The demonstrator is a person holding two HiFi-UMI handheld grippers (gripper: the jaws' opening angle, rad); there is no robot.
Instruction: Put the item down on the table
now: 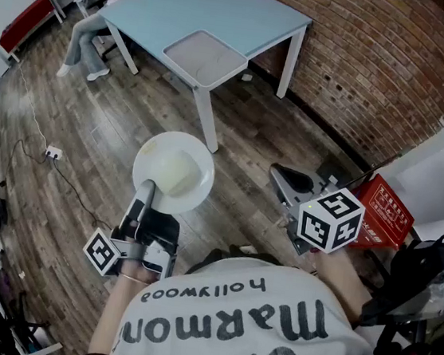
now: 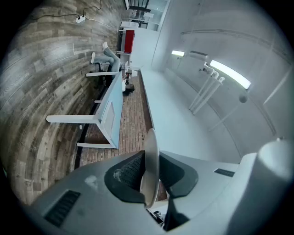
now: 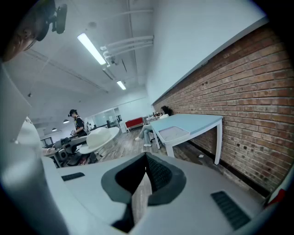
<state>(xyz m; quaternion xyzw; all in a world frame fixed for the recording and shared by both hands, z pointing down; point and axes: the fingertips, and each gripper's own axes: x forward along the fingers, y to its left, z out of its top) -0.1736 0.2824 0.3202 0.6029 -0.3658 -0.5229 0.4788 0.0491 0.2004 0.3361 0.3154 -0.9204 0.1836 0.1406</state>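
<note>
A white plate [image 1: 174,173] hangs over the wood floor, and my left gripper [image 1: 146,191] is shut on its near rim. In the left gripper view the plate [image 2: 150,153] shows edge-on, pinched between the two dark pads of the left gripper [image 2: 149,180]. The right gripper view shows the same plate [image 3: 99,137] out to the left. My right gripper [image 1: 283,177] is held off to the right, apart from the plate, and the right gripper [image 3: 145,178] has its jaws shut with nothing in them. The light-blue table [image 1: 219,7] stands ahead, with a grey mat [image 1: 205,56] at its near edge.
A brick wall [image 1: 381,56] runs along the right behind the table. A red box [image 1: 384,213] sits by my right side. A seated person [image 1: 86,39] is at the table's far left end. A power strip [image 1: 52,153] with its cable lies on the floor.
</note>
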